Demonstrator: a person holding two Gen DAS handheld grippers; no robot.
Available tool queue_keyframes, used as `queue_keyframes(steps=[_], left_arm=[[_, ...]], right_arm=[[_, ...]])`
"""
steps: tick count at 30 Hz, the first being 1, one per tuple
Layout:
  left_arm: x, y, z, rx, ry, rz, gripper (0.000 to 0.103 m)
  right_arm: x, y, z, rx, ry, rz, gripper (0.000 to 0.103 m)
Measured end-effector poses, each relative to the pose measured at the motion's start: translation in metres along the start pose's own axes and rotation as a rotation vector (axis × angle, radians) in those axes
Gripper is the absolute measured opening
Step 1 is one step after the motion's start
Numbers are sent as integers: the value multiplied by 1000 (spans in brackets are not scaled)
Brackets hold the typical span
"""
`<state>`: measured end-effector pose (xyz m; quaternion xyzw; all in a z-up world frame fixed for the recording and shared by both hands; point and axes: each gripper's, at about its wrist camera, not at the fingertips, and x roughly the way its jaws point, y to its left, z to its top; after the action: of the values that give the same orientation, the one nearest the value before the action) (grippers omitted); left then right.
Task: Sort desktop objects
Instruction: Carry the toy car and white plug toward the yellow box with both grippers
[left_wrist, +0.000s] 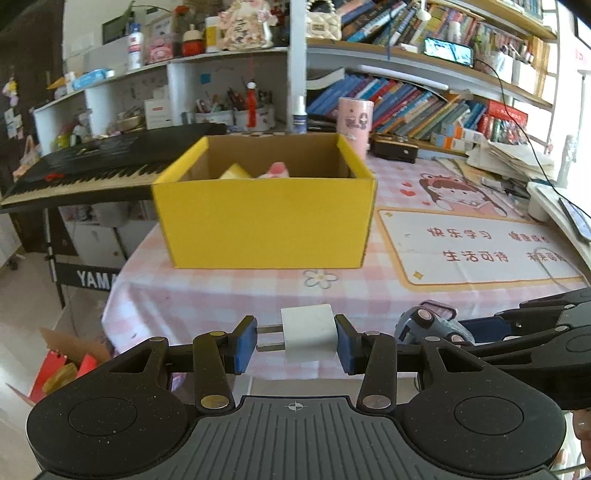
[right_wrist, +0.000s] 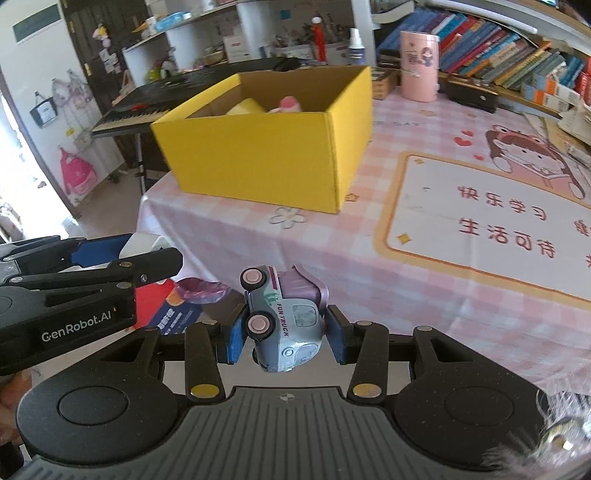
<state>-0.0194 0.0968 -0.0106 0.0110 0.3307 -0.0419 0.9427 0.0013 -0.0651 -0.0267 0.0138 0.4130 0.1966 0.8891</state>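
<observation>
A yellow cardboard box (left_wrist: 264, 218) stands open on the pink checked tablecloth, with a yellow thing (left_wrist: 234, 171) and a pink toy (left_wrist: 277, 170) inside. My left gripper (left_wrist: 295, 341) is shut on a white plug adapter (left_wrist: 309, 338), its prongs pointing left, held above the table's near edge in front of the box. My right gripper (right_wrist: 284, 338) is shut on a small toy truck (right_wrist: 284, 315), grey-blue with a purple top, tipped on its side. The same box (right_wrist: 266, 147) sits ahead and slightly left of it. The left gripper (right_wrist: 110, 258) shows beside it.
A black keyboard (left_wrist: 92, 166) stands left of the table. A pink cylinder (left_wrist: 354, 123), books and a black case (left_wrist: 393, 147) line the back. A printed desk mat (left_wrist: 472, 247) covers the right half. The right gripper (left_wrist: 535, 332) enters at the right edge.
</observation>
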Motion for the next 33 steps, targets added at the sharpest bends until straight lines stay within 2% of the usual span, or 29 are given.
queue_keyframes(steps=[17, 27, 33], left_arm=[[-22, 33, -4, -66, -57, 87, 43], [-11, 29, 10, -54, -74, 63, 43], [0, 25, 33, -47, -119, 61, 43]], right_arm=[[8, 41, 10, -116, -2, 69, 42], [3, 31, 22, -105, -53, 30, 42], [0, 17, 46, -89, -118, 24, 42]])
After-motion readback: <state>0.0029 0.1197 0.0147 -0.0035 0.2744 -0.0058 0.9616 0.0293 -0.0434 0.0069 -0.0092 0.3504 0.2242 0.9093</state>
